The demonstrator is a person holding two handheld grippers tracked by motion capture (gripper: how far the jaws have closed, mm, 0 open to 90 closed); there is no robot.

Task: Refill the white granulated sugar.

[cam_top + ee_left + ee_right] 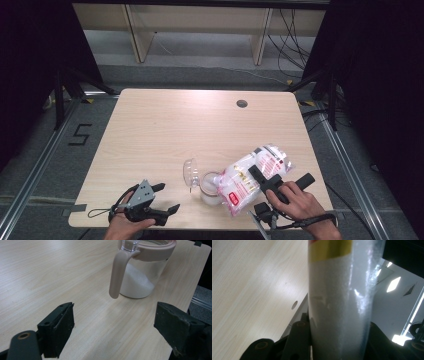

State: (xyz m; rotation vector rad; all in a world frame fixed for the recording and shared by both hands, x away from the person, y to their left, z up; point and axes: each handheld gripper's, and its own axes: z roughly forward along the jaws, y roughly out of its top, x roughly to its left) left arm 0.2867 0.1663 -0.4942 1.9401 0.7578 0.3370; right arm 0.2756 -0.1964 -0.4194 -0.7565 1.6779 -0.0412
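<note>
Sugar bag (250, 177), clamped in our right hand-held gripper (265, 182), tilts over the glass jar (210, 187) near the tabletop's (165, 130) front edge, lid (190, 172) flipped open. Left hand-held gripper (160, 200) waits beside it w/ jaws apart. We'd keep the bag's mouth over the rim & pour slowly to avoid spills.

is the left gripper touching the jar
Apart. The left gripper view shows the left gripper with open jaws and bare table between them and the jar.
</note>
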